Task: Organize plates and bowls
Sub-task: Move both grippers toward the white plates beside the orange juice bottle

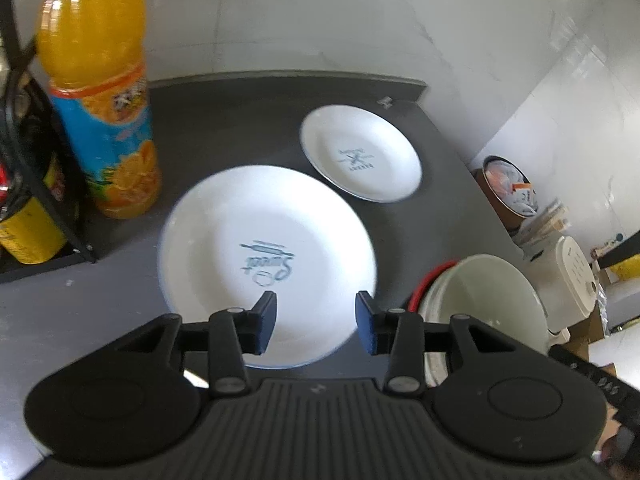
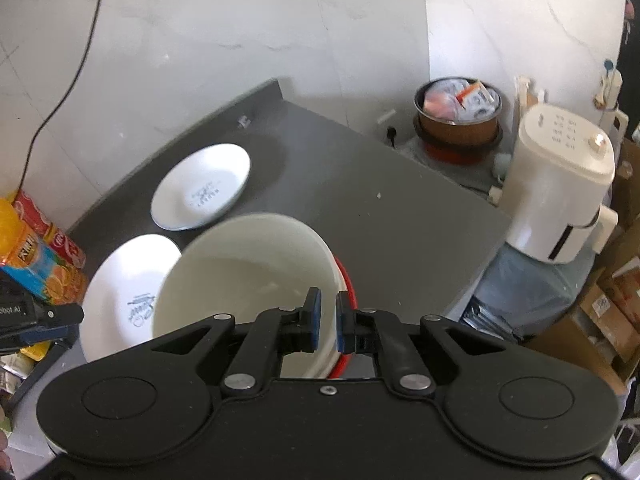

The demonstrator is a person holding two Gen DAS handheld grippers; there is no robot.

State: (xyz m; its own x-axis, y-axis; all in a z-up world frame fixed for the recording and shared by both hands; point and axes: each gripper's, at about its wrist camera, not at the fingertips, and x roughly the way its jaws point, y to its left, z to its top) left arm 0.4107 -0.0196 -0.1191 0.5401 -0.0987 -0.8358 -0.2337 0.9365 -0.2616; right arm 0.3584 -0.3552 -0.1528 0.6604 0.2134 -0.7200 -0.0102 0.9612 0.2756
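The right gripper [image 2: 327,322] pinches the near rim of the cream bowl [image 2: 244,280], apparently nested in a red one. The left gripper [image 1: 316,322] hangs spread above the large plate [image 1: 264,256]; beyond it lies the small plate [image 1: 360,152]. Glazed, stiff, breakable ware: grasp rims. Only the right view shows the pinch.

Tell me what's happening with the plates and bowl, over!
Left gripper jaws open above near plate. Right gripper jaws pinching cream bowl rim. Far plate sits apart. Juice bottle stands beside near plate.
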